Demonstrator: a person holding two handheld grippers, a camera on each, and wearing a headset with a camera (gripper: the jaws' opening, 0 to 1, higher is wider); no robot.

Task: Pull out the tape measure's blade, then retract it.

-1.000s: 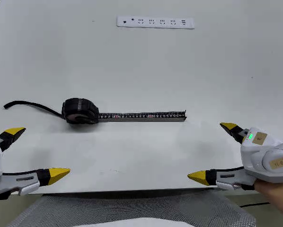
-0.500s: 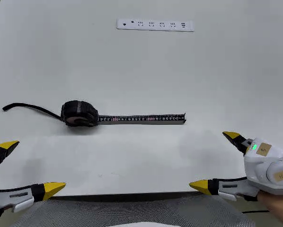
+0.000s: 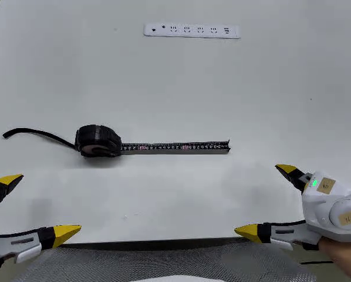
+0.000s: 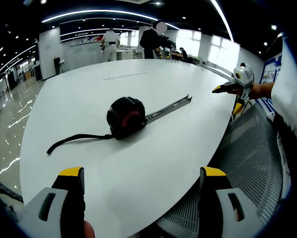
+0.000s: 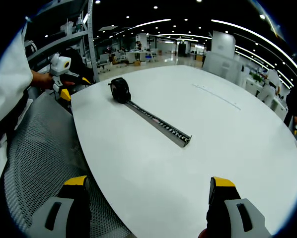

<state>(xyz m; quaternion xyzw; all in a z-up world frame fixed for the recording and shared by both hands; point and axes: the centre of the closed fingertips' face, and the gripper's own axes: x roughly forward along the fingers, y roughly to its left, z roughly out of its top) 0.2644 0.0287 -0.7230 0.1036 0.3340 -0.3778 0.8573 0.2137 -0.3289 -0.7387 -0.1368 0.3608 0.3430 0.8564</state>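
Head view: round black tape measure case (image 3: 97, 141) left of centre on white table (image 3: 175, 88), graduated metal blade (image 3: 175, 146) drawn out rightward. Left hand-held gripper (image 3: 41, 204) and right hand-held gripper (image 3: 265, 200) at lower corners, jaws apart, empty. Risk: retracting with case unheld, blade likely whips, case skids.

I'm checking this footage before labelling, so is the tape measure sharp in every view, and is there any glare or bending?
Head view: soft, even light, tape measure and blade sharp, only a faint shadow beneath it. Left gripper view: fisheye bends the table edge, ceiling lights glare off the floor. Right gripper view: same bending, blade in focus.
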